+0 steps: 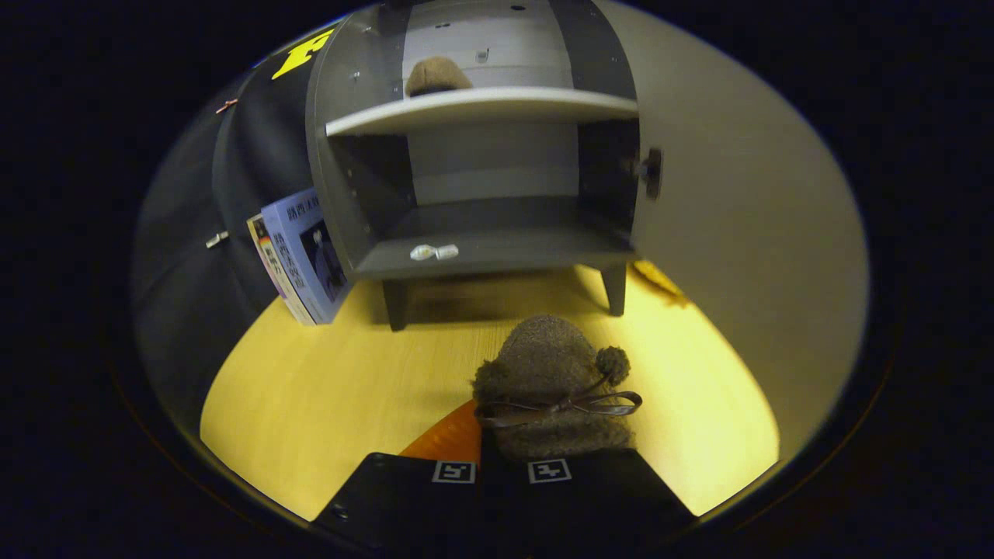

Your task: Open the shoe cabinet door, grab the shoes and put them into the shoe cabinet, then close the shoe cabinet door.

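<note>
shoe cabinet (481, 186) stands before us on the yellow floor (326, 388), its door (738, 233) swung wide to its right. one brown fuzzy shoe (437, 75) sits on the cabinet's upper shelf (481, 109). our gripper (501, 471) holds a second shoe (553, 380) with a bow, fingers drawn close on it, in front of the cabinet. books (299, 260) lean at the cabinet's left.

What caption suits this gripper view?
Gripper fingers shut on a fuzzy shoe, facing the open shoe cabinet.
</note>
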The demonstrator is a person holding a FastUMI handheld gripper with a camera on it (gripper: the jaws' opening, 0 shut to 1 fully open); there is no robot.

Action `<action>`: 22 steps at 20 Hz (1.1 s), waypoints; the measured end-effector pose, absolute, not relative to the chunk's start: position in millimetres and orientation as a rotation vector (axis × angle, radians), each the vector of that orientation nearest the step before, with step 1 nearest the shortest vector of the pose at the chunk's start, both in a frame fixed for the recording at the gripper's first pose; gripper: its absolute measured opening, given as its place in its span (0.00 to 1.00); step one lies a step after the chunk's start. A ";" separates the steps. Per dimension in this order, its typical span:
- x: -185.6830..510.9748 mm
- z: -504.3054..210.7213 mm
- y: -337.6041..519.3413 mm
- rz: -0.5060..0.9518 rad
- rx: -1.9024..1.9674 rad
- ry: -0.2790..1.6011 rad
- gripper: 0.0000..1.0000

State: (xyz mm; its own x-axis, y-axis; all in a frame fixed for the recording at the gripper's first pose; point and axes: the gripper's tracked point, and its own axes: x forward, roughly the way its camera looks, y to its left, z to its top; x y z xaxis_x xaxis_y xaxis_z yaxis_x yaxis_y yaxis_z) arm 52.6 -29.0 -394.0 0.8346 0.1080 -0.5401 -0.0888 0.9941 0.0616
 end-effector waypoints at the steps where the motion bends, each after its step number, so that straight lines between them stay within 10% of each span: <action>1: 53.9 -372.5 -31.9 0.110 0.035 0.574 0.10; 13: 162.3 -150.7 -14.8 0.193 0.016 0.472 0.10; 22: 317.7 -110.9 -0.1 0.146 -0.026 0.442 0.09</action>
